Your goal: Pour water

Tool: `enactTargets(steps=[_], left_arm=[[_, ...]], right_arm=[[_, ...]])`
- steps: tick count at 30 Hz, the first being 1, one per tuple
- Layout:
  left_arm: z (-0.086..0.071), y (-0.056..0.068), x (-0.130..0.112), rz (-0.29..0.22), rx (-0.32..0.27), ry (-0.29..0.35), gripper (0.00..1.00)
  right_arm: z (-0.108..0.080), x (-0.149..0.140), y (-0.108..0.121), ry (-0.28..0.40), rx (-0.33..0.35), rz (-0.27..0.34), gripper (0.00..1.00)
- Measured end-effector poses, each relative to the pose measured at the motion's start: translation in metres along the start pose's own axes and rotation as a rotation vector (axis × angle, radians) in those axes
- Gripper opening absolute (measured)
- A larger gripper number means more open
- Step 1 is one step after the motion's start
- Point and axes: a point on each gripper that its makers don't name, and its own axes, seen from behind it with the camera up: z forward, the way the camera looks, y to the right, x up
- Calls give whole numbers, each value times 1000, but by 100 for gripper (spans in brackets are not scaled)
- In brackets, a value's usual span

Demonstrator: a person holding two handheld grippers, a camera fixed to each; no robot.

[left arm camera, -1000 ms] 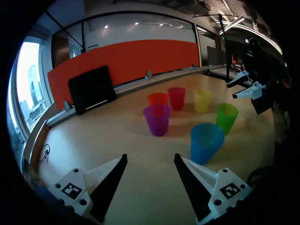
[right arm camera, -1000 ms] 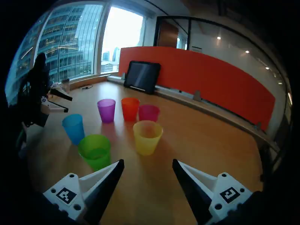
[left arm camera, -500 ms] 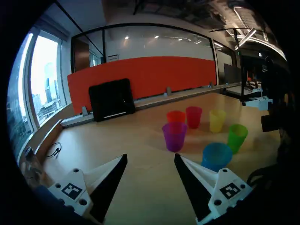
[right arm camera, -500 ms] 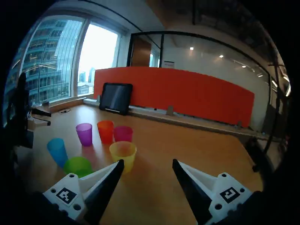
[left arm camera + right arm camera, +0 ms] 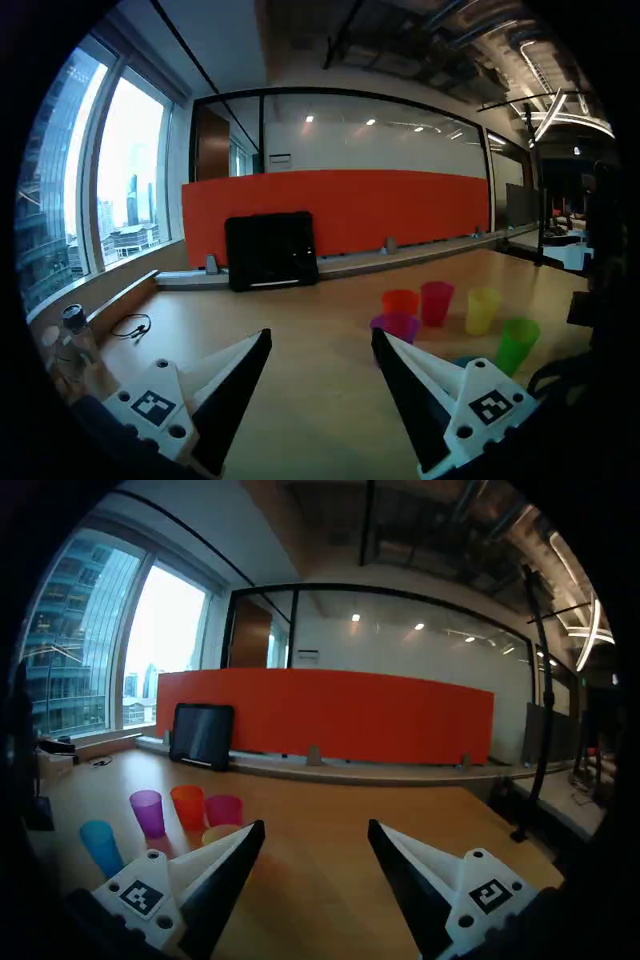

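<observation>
Several coloured plastic cups stand clustered on a wooden table [image 5: 320, 400]. The left gripper view has them to the right: orange [image 5: 400, 302], magenta [image 5: 437, 302], yellow [image 5: 482, 310], green [image 5: 516, 344], and purple [image 5: 394, 324] half hidden behind my finger. My left gripper [image 5: 320, 336] is open and empty, short of the cups. In the right gripper view the cups sit low on the left: blue [image 5: 100, 846], purple [image 5: 148, 812], orange [image 5: 189, 806], magenta [image 5: 224, 809], and a yellow rim [image 5: 218, 833] behind the left finger. My right gripper [image 5: 316, 826] is open, holding nothing.
A black tablet [image 5: 270, 250] leans against the orange partition [image 5: 336, 208] at the table's far edge. A clear bottle [image 5: 76, 326] and a cable [image 5: 132, 326] lie at the window side. A black pole [image 5: 538, 720] rises at the table's right end.
Both views have tilted up and drawn back: the cups have slid lower and look smaller, and the fingers now hide some of them. Both grippers stayed open.
</observation>
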Motion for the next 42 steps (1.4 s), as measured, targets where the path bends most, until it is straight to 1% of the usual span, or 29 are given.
enactTargets(steps=[3, 8, 11, 15, 20, 26, 32, 42], left_arm=[[-4, -5, 7, -15, 35, 28, 93], [-8, -8, 17, -23, 69, 70, 93], [-12, -10, 24, -17, 91, 97, 93], [-15, -9, 34, -8, 105, 134, 93], [-19, -10, 42, 19, 118, 168, 93], [-23, -13, 45, 44, 152, 199, 93], [-25, -17, 41, 42, 179, 211, 93], [-25, -24, 20, 36, 216, 196, 93]], right_arm=[[-4, 10, 5, 39, -36, 4, 100], [-11, 23, 7, 79, -62, 13, 100], [-15, 33, 9, 107, -83, 17, 100], [-22, 46, 10, 153, -104, 19, 100], [-30, 56, 8, 188, -119, 19, 100], [-38, 59, 9, 202, -129, 29, 100], [-43, 56, 12, 197, -134, 35, 100], [-45, 53, 10, 178, -136, 28, 100]])
